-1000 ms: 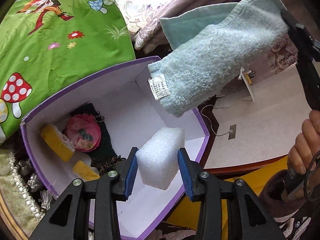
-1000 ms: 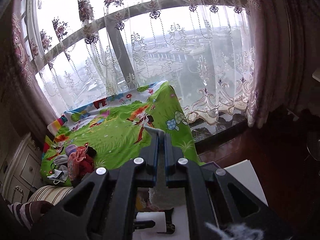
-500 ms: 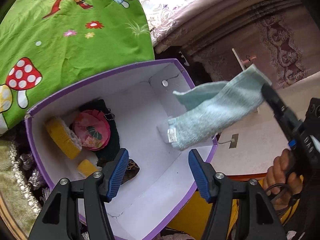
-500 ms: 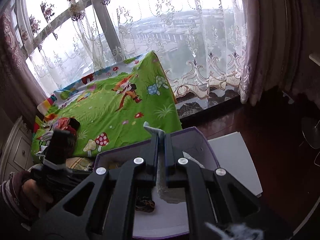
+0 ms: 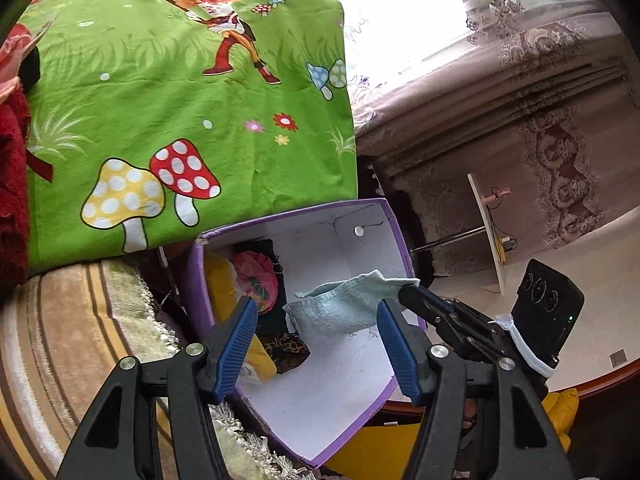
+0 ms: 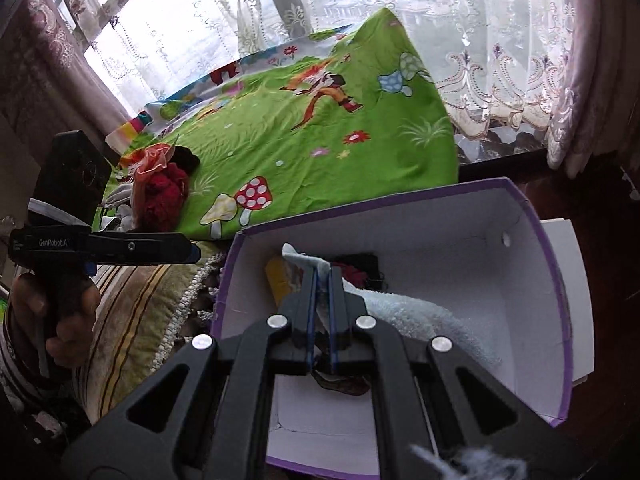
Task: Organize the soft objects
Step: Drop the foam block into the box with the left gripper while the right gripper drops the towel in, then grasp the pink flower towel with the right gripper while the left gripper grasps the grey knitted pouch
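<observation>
The right tool (image 6: 322, 280) is clamped tight on one corner of a pale blue towel (image 6: 420, 316), a small tuft of the cloth poking out past its tips. The rest of the towel trails to the right and droops inside the purple-rimmed box (image 6: 556, 300), over the white floor near its middle. It looks light and limp: held by a corner it sags under its own weight and will fold wherever it lands, so an edge pinch like this one seems enough, and the terry pile should not slip.

The left tool (image 5: 316, 344) stands wide with nothing between its blue pads, hovering near the box's near-left rim. Its jaws have just been opening.

At the far-left end of the box lie yellow sponges (image 5: 220, 284), a pink round piece (image 5: 256, 280) and dark cloth (image 5: 286, 350). Beyond the box spreads a green mushroom-print sheet (image 5: 192, 92).
</observation>
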Available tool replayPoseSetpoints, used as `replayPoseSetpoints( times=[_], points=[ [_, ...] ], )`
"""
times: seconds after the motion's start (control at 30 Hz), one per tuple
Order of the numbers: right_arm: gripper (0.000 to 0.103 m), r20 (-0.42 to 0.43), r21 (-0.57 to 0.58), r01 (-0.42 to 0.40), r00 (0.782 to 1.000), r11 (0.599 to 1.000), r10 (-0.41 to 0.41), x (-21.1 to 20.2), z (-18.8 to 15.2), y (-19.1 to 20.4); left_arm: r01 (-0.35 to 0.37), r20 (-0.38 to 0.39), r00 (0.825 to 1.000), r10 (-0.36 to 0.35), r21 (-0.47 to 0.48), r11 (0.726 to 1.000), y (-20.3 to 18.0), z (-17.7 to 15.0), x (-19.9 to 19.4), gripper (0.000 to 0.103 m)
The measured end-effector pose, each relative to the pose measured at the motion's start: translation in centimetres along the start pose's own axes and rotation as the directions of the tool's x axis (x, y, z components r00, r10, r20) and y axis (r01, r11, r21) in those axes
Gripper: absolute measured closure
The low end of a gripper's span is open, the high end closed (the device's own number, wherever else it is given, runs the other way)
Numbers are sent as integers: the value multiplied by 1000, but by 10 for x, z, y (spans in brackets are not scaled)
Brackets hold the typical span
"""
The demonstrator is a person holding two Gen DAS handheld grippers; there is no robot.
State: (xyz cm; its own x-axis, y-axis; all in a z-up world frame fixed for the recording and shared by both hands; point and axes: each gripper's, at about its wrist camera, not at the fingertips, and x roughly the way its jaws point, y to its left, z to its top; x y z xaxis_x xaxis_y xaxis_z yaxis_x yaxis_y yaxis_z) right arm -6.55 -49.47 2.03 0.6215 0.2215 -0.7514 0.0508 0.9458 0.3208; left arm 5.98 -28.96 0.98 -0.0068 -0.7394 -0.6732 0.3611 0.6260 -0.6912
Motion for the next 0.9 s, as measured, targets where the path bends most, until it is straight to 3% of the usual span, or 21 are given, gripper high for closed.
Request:
replayPoseSetpoints(
  times=[0.17, 0.27, 0.33, 0.37, 0.4, 0.5, 0.63, 0.8, 0.9],
  points=[
    [94, -14, -30, -67, 998, 997, 67, 27, 8, 28, 18, 38, 999, -17, -25, 1000, 10, 2, -13, 40],
    [86, -68, -12, -134, 989, 991, 133, 49, 6, 43, 19, 61, 998, -18, -25, 999, 16, 3, -19, 40],
    [50, -157, -33, -159, 976, 987, 152, 65, -4, 54, 24, 75, 997, -21, -31, 999, 20, 4, -25, 40],
    [23, -192, -41, -155, 971, 987, 144, 70, -10, 57, 27, 82, 996, -24, -35, 999, 22, 4, -28, 40],
    [17, -219, -50, -143, 967, 989, 128, 75, -18, 59, 31, 89, 996, -28, -40, 999, 24, 4, -31, 40],
    [17, -273, -37, -133, 955, 990, 119, 79, -35, 55, 42, 108, 993, -36, -59, 997, 32, 5, -40, 40],
    [17, -273, 56, -69, 959, 996, 81, 69, -47, 27, 56, 134, 990, -46, -79, 995, 42, 5, -53, 40],
    [17, -274, 102, 43, 962, 994, -13, 62, -45, 6, 57, 198, 979, -40, -81, 995, 55, -1, -85, 40],
    [17, -270, 99, 45, 963, 994, -17, 66, -40, 10, 43, 239, 971, -21, -90, 995, 67, -9, -108, 40]
  ],
)
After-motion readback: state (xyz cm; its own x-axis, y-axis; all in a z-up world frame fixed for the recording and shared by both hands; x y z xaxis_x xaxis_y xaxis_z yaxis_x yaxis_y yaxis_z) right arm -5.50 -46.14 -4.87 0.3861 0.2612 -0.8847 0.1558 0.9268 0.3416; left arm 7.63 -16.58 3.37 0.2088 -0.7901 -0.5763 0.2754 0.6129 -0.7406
